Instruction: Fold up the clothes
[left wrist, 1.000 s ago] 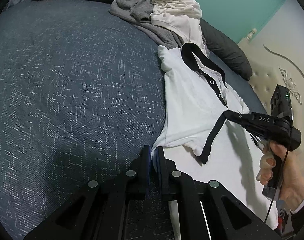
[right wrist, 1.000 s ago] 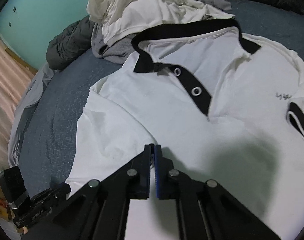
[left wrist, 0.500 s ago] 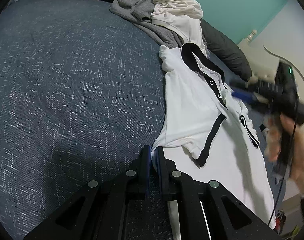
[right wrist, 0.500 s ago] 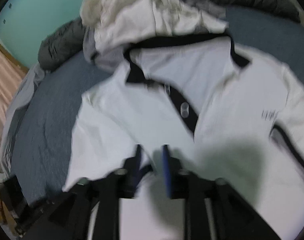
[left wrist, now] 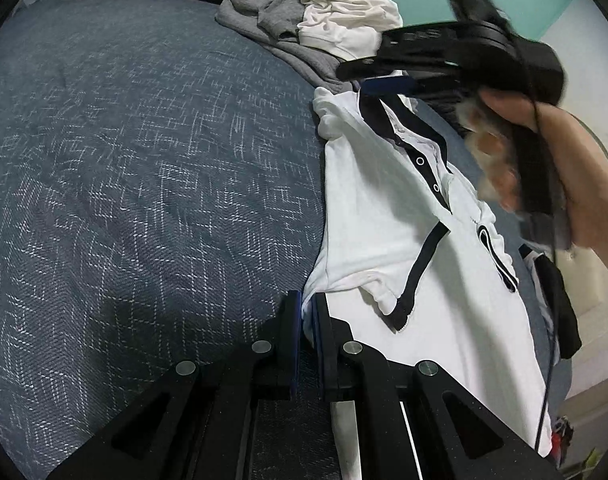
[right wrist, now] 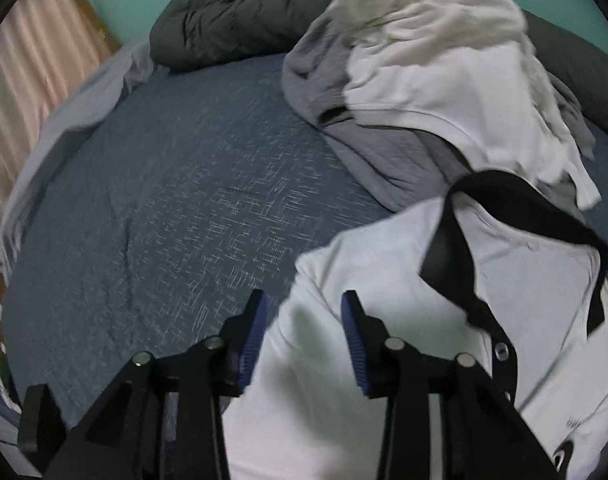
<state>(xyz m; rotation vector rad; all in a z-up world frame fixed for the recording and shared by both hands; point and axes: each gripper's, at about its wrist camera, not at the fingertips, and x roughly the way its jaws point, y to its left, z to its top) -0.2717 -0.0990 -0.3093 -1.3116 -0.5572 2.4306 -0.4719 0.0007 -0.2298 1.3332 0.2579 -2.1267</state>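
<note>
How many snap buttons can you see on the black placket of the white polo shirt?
2 on the white polo shirt, in the left wrist view: one upper snap just below the collar, one lower snap near the placket's end. More may be hidden under the collar.

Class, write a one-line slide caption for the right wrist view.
Open right hand-held gripper poised over the white polo shirt's shoulder.

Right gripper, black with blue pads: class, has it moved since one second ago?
Yes. The right gripper, seen from the left wrist, has moved up the white black-collared polo shirt, from the sleeve to the collar, and has opened.
</note>
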